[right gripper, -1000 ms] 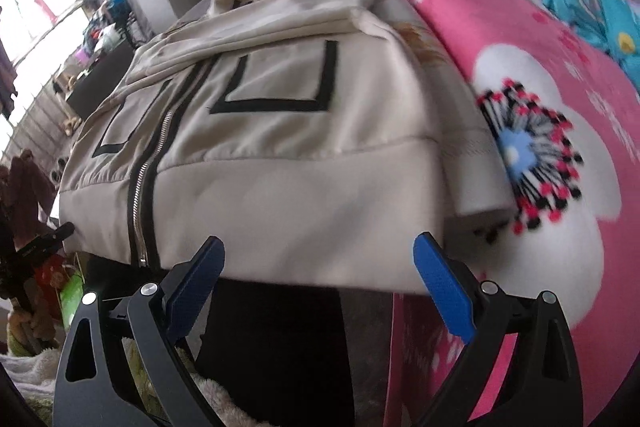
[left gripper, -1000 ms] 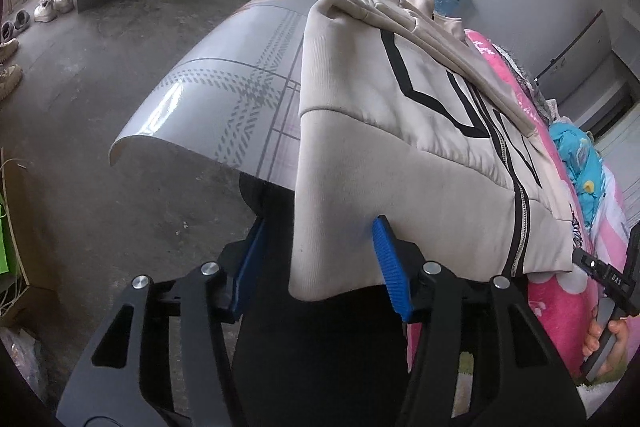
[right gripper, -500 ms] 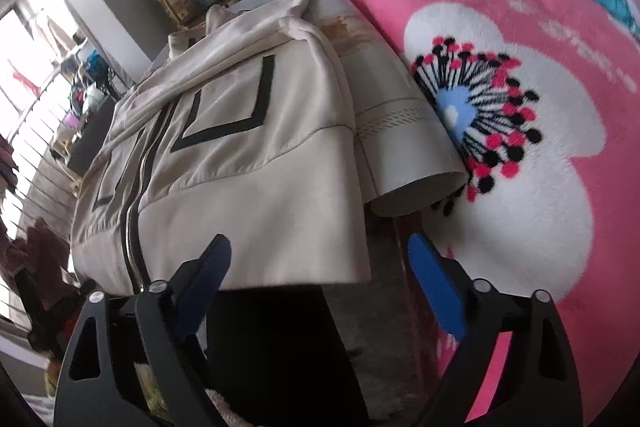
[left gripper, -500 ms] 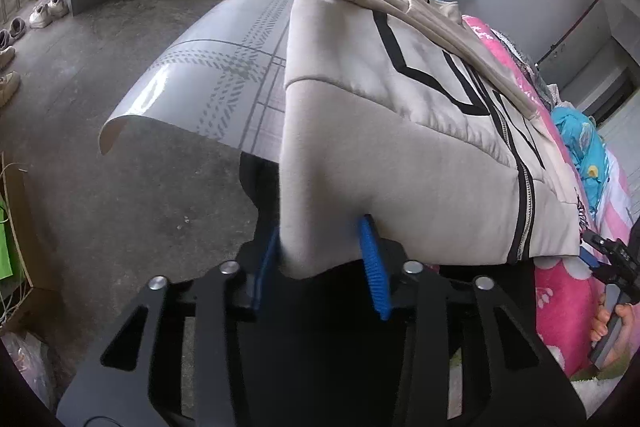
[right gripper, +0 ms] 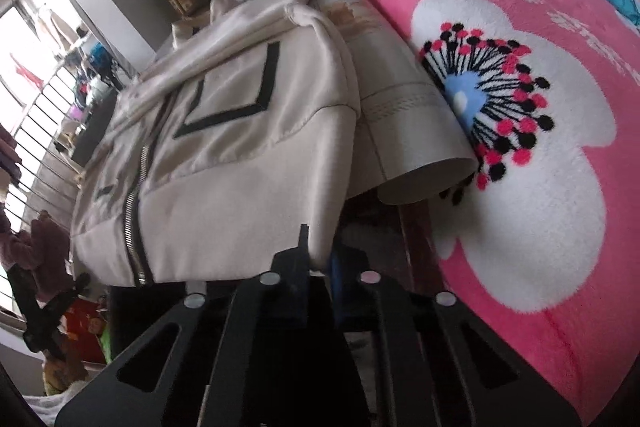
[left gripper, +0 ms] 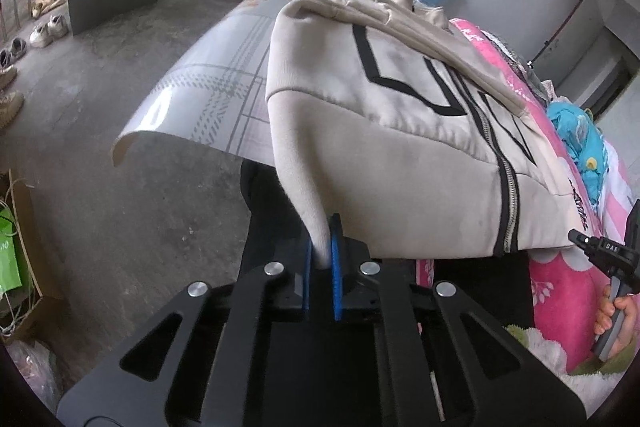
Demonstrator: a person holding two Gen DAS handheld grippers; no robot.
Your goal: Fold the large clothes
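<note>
**Both hem corners pinched, jacket ready to lift**

Across a table draped in a pale grey plaid-printed plastic sheet (left gripper: pixel 208 95) lies the cream zip-front fleece jacket with black chevron stripes (left gripper: pixel 400 147), its hem band hanging over the near edge toward both cameras. The left gripper (left gripper: pixel 320 259) has its blue-padded jaws pressed together on one bottom corner of the hem, the cloth bunched into a narrow tongue between them. The right gripper (right gripper: pixel 318 259) grips the opposite hem corner in the same way, jaws closed on the fabric.

I judge the jacket soft and limp but fairly thick and weighty for a garment: it will sag between the two holds and drag on the glossy sheet, which may shift under it. The ribbed hem band looks the firmest place to hold, and the corners give the best control of the fold line. The metal zipper (right gripper: pixel 134 223) adds a stiffer line down the middle.

Both sleeves seem laid across the chest, yet their cuffs are hard to trace. The collar end is far off and compressed by the lens. How deep the cloth sits in the right jaws is masked by the gripper body. A pink floral fleece blanket (right gripper: pixel 540 147) hides whatever lies just beside the table.
</note>
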